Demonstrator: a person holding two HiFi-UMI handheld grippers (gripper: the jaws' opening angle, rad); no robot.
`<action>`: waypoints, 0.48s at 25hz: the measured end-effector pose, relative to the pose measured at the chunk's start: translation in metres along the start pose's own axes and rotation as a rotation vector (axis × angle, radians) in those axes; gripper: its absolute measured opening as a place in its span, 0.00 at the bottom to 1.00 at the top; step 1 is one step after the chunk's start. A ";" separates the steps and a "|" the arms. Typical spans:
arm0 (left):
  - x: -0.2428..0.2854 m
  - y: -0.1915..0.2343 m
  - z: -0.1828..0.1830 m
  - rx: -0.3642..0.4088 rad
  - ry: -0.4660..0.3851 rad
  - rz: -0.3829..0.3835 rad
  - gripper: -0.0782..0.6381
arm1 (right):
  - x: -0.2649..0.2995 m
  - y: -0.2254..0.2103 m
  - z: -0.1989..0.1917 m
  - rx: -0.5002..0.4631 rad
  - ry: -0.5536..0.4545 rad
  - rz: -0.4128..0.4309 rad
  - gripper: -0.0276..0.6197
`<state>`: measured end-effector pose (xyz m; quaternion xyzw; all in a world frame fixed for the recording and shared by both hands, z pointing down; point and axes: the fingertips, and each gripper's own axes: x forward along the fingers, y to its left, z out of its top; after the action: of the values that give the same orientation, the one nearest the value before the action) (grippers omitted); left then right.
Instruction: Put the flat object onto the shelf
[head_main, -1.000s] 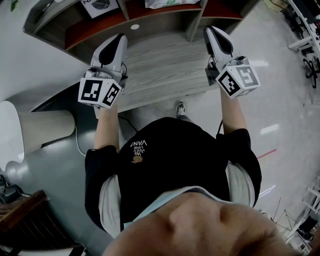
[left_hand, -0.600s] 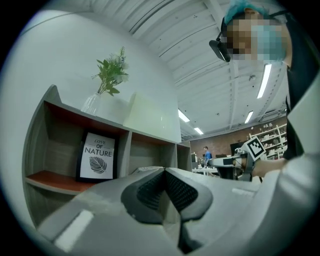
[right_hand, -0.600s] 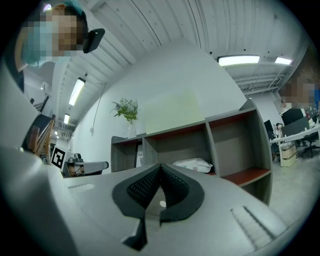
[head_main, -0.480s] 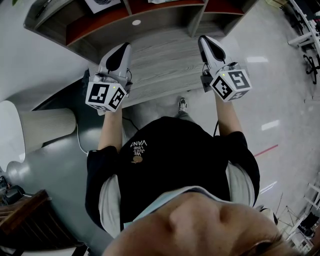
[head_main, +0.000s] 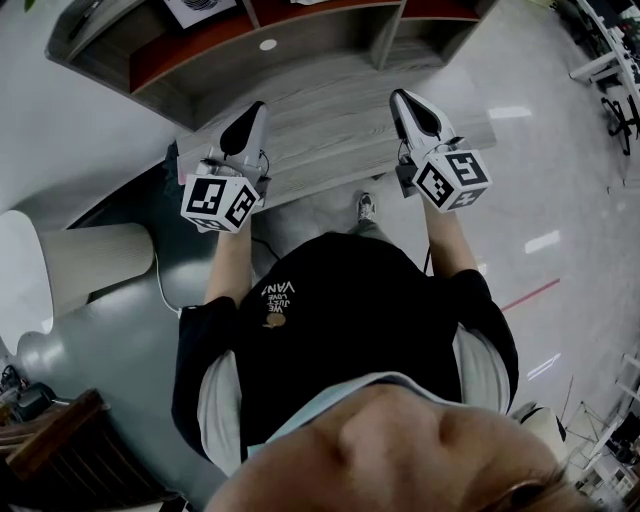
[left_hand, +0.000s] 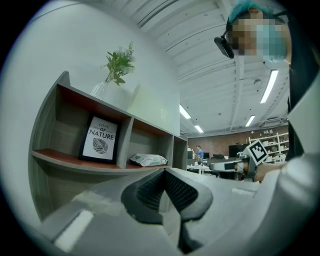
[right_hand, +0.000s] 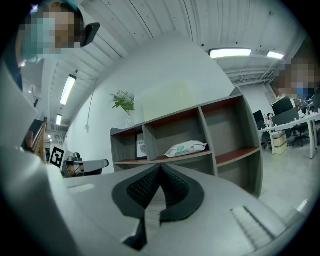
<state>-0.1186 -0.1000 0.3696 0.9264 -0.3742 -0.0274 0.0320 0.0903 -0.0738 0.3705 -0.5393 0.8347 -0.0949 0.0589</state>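
Both grippers sit lower in the head view than a second ago, drawn in toward the person, and the shelf has slid up toward that view's top edge. The left gripper and right gripper each have jaws pressed together, with nothing between them. The flat pack lies in the shelf's middle compartment — next to the one holding a framed print.

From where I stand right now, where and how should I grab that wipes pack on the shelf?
Probably its front long edge, coming in level through the open front. The wipes pack lies flat in the middle compartment of the shelf, closed in at both sides and above, so only the front is free.
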 end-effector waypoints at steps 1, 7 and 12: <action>-0.002 0.000 -0.003 -0.007 0.003 0.000 0.11 | -0.002 0.001 -0.003 0.004 0.005 -0.003 0.05; -0.009 -0.008 -0.017 -0.042 0.024 -0.009 0.11 | -0.014 0.006 -0.021 0.024 0.035 -0.019 0.04; -0.012 -0.013 -0.027 -0.061 0.044 -0.018 0.11 | -0.018 0.010 -0.030 0.033 0.054 -0.021 0.04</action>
<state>-0.1161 -0.0810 0.3962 0.9287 -0.3641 -0.0188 0.0682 0.0831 -0.0506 0.3972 -0.5441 0.8287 -0.1238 0.0442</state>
